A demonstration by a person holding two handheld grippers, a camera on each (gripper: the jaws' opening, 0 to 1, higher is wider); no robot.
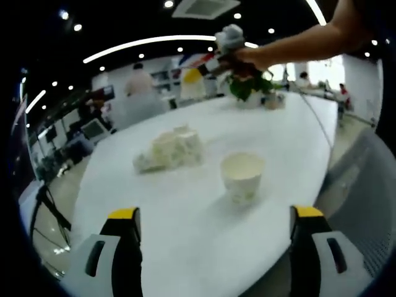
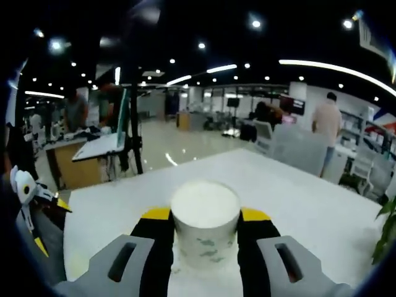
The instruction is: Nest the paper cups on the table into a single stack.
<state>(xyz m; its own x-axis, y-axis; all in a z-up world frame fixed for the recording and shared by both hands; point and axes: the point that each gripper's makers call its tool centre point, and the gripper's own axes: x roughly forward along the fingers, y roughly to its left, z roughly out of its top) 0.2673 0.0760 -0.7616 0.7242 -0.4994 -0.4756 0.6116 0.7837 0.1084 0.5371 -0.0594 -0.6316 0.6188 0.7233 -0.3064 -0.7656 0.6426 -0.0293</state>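
Two white paper cups, one (image 1: 242,177) upright (left fingers (image 1: 216,230) spread), another (image 2: 205,226) clamped by right fingers (image 2: 257,238)

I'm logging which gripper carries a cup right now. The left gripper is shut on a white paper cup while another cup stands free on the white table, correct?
Not quite: the right gripper is the one shut on a white paper cup, as the right gripper view shows. The left gripper is open, and the other white paper cup stands free on the white table ahead of it.

Open-plan office: dark ceiling (image 2: 185,25), strip lights (image 1: 148,43), desks (image 2: 93,151), glossy floor (image 2: 167,145).
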